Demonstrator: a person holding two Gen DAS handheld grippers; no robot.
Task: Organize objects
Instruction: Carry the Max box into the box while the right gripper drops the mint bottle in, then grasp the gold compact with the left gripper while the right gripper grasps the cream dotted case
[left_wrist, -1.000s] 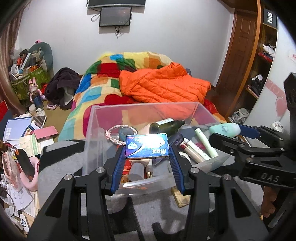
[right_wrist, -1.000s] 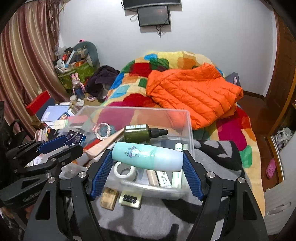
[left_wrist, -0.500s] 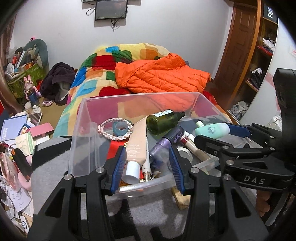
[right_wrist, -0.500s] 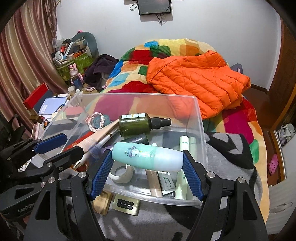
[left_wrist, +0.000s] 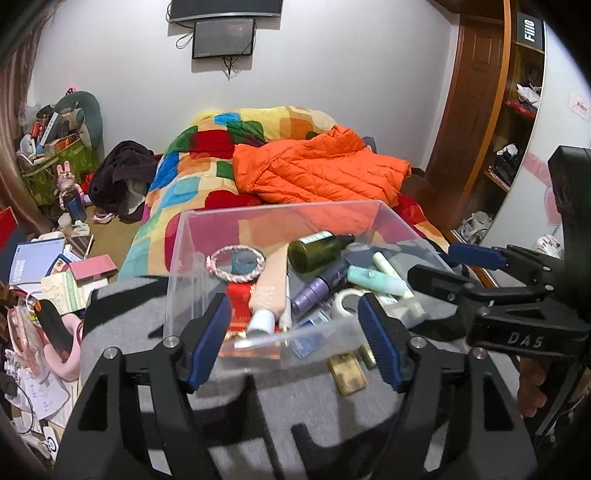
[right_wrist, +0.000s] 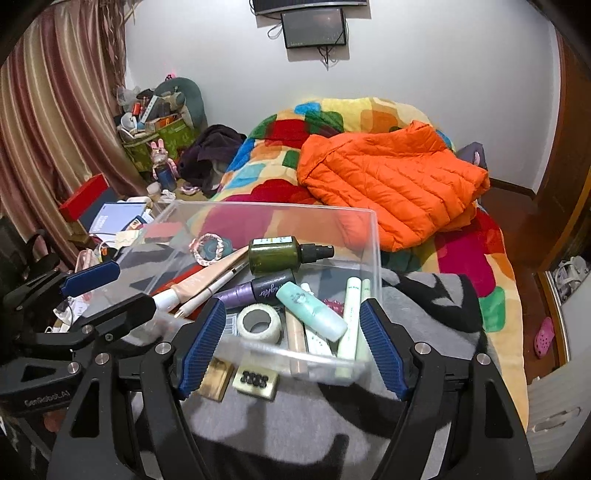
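Both loads had left my claws since the earlier frames: the blue card packet that the left claw (left_wrist: 293, 341) had pinched was gone from its pads, and the mint bottle (right_wrist: 312, 310) that the right claw (right_wrist: 291, 349) had carried now lay in the clear bin (right_wrist: 375, 236), just ahead of that claw and resting across the other tubes. My left claw's jaws were opening with nothing between them; a blue-and-white packet (left_wrist: 308, 341) showed low against the bin's near wall, probably the same card. My right claw stood spread and empty over the bin's near edge.

I judged the step to be the release and withdrawal. To do it well I wanted both claws lifted clear before swinging away, since the bin's near wall sat right between each pair of pads and a sideways pull could drag or tip it on the soft grey blanket (right_wrist: 295, 424).

Two things waited outside the bin, just below and nearer than the right claw: a gold rectangular piece (right_wrist: 218, 380) and a flat gold tile with black dots (right_wrist: 255, 379). Both looked thin and lay flat on yielding cloth, so I reckoned a low, steep approach with the pads straddling an edge would serve best.
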